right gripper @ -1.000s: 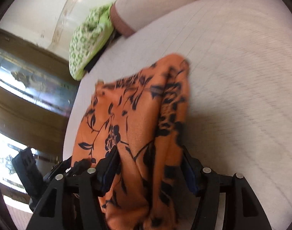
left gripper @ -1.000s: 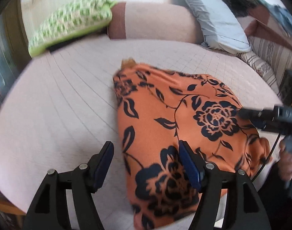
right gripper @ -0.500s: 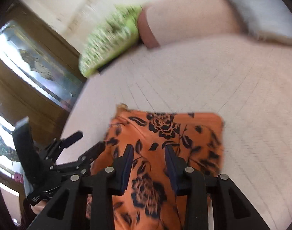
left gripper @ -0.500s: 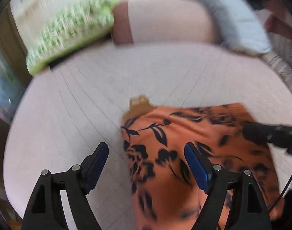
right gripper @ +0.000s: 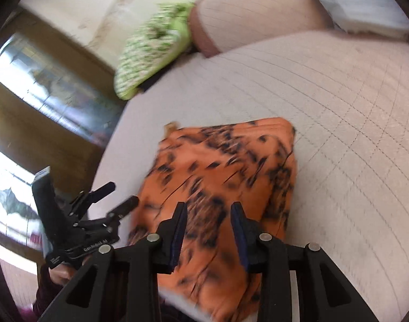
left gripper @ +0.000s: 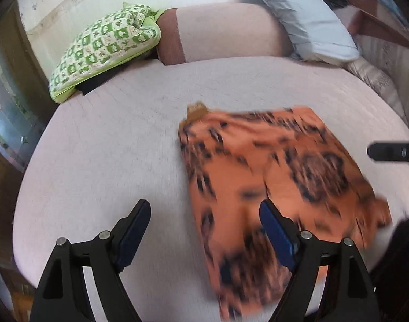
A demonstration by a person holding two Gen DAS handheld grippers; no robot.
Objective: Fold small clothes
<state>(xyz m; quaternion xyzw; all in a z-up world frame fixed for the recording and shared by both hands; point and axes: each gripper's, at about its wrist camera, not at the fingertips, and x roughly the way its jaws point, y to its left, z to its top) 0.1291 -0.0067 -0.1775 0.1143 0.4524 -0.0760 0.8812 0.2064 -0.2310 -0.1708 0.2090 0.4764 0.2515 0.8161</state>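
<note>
An orange garment with a black flower print (left gripper: 271, 177) lies spread on the pale pink quilted bed (left gripper: 110, 147); it also shows in the right wrist view (right gripper: 225, 166), blurred by motion. My left gripper (left gripper: 204, 230) is open and empty, hovering over the garment's left edge. My right gripper (right gripper: 208, 228) is open with a narrower gap, empty, above the garment's near part. The left gripper shows in the right wrist view (right gripper: 115, 196) beside the garment's left side. A tip of the right gripper shows in the left wrist view (left gripper: 389, 151).
A green-and-white patterned pillow (left gripper: 102, 48) lies at the back left against a pink bolster (left gripper: 228, 35). A light blue pillow (left gripper: 309, 18) lies at the back right. A dark wooden cabinet (right gripper: 43, 102) stands beyond the bed's left edge.
The garment dropped from a bunched, lifted shape to lying flat. Both grippers pulled back and up from it. The right gripper's jaws narrowed from a second ago.
</note>
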